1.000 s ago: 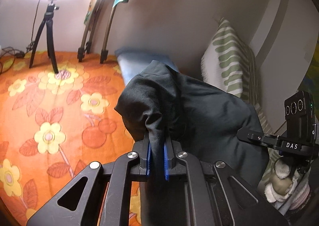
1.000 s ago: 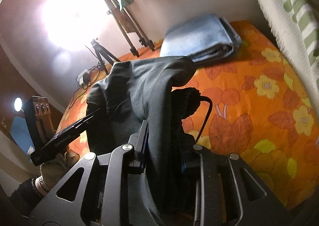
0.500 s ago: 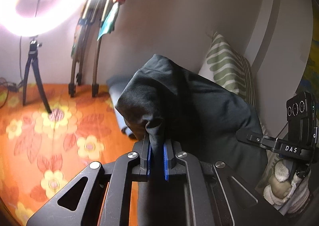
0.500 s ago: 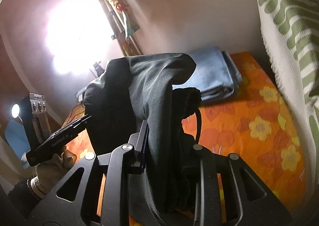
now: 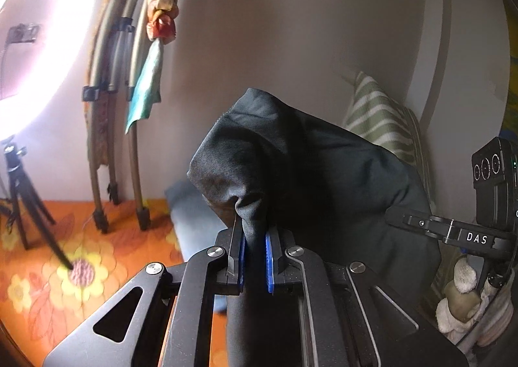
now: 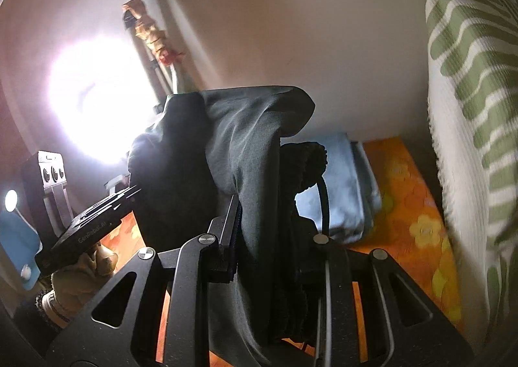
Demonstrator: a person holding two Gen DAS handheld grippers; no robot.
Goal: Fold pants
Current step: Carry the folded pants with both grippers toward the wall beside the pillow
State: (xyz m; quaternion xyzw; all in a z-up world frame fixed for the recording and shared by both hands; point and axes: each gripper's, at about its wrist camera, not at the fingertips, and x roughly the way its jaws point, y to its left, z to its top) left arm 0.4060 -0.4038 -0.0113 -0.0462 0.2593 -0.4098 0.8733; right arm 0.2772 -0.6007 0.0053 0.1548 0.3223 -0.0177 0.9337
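Against the frames a second back, we noted both grippers higher: the orange sheet (image 5: 48,273) had dropped low in each view and more wall showed. The pants (image 5: 291,172) had risen with them, clear of the sheet. The left gripper (image 5: 254,257) sat nearly closed, its blue pads pinching a thin gather of the cloth. The right gripper (image 6: 275,237) stood a little wider, clamped on a thicker bunch that included the ribbed waistband. The pants hung stretched between the two. Ahead lay the folded blue cloth (image 6: 340,189) against the wall; the striped pillow (image 6: 469,108) bounded the right side closely. The tripod (image 5: 22,198) and poles (image 5: 110,140) edged the left. Open sheet remained below the pants.
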